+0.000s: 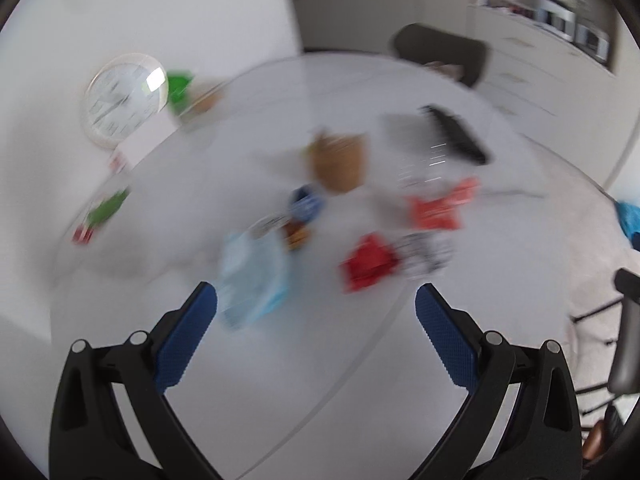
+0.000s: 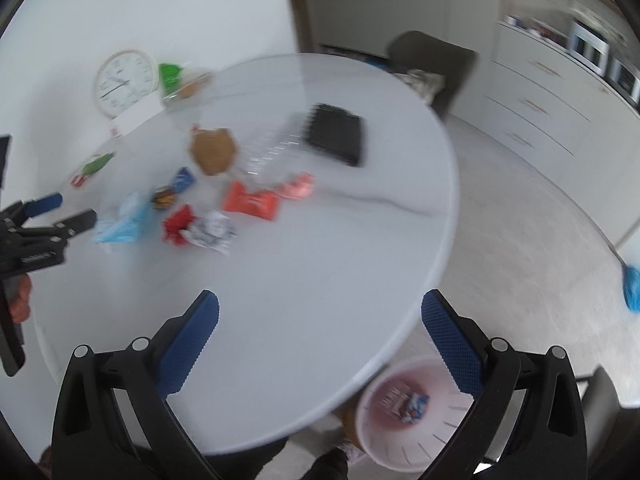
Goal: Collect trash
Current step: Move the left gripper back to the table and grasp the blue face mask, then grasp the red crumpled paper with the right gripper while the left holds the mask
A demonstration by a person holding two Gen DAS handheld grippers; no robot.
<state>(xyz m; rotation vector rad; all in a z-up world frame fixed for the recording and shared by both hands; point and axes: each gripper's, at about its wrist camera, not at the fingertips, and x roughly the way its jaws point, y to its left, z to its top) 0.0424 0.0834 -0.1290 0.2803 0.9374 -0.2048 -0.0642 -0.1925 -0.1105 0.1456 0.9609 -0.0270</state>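
The right gripper (image 2: 320, 312) is hovering over the near edge of the round white worktop (image 2: 304, 280), its blue fingers (image 2: 188, 344) spread wide with nothing between them. Just below the worktop's rim, at about 5 o'clock in the right wrist view, a pale pink bin (image 2: 404, 412) is standing on the floor with a few wrappers lying in its bottom.

The left gripper (image 1: 316, 304) is also hanging above the worktop (image 1: 320, 340) with its fingers (image 1: 188, 340) opened wide and holding nothing; in the right wrist view it is showing at 9 o'clock (image 2: 74, 208).

The trash is lying scattered across the middle of the worktop. Nearest the left gripper, a light blue wrapper (image 1: 256, 276) is resting just past its left fingertip. At about 1 o'clock from it, a red wrapper (image 1: 368, 264) is touching a black-and-white crumpled one (image 1: 424, 252). Farther on, an orange-red wrapper (image 1: 436, 208) is lying beside a small blue wrapper (image 1: 306, 204) and a dark orange-patterned scrap (image 1: 296, 236). Beyond these a brown paper bag (image 1: 340, 164) is sitting next to a clear plastic tray (image 2: 272, 148) and a black tray (image 2: 336, 136).

At the far 10 o'clock edge, a white clock (image 2: 126, 82) is leaning against the wall, with green packaging (image 2: 172, 74) beside it. The frames are blurred, so finer detail cannot be told.
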